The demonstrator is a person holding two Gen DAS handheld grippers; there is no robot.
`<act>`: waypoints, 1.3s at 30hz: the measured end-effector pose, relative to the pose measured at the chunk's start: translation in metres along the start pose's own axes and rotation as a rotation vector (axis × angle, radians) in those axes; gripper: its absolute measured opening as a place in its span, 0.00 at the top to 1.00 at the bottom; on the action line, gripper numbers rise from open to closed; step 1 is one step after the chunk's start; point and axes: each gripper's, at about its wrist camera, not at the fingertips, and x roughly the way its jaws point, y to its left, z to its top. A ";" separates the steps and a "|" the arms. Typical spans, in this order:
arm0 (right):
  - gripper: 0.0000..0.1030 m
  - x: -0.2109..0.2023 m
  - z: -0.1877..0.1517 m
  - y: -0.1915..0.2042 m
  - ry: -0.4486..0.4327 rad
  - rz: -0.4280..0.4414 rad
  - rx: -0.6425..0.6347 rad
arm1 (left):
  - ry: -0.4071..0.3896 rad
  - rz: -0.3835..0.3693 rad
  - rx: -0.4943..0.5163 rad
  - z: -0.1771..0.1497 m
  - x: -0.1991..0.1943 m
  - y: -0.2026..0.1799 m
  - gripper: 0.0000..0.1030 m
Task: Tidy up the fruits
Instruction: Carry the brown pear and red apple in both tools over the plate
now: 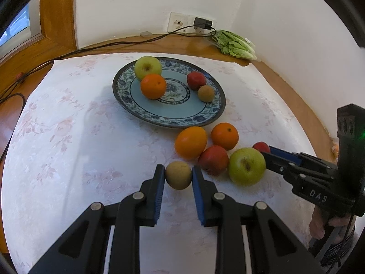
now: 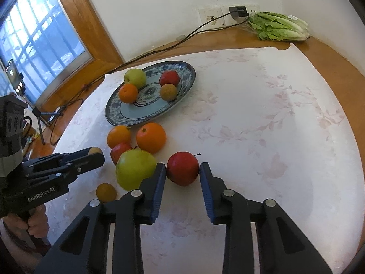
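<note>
My left gripper (image 1: pixel 178 169) is shut on a small brown round fruit (image 1: pixel 178 177) resting on the flowered cloth, both blue pads against its sides. In the right wrist view, my right gripper (image 2: pixel 183 165) is shut on a red apple (image 2: pixel 182 170) lying on the cloth. Between the two grippers lie a green apple (image 2: pixel 134 167), another red apple (image 2: pixel 119 151), two oranges (image 2: pixel 151 137) and a small orange fruit (image 2: pixel 106 191). Beyond them, a blue patterned plate (image 1: pixel 182 111) carries a green apple, an orange, a red apple and a brown fruit.
A bag of lettuce (image 2: pixel 279 27) lies in the far right corner by the wall. A black cable (image 1: pixel 109 44) runs from a wall charger (image 1: pixel 203 24) across the wooden table rim to the left. A window and a phone tripod (image 2: pixel 38 114) are at the left.
</note>
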 end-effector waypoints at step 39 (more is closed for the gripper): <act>0.70 -0.006 0.044 0.044 -0.056 -0.014 -0.131 | -0.071 0.033 -0.026 0.054 0.007 0.022 0.76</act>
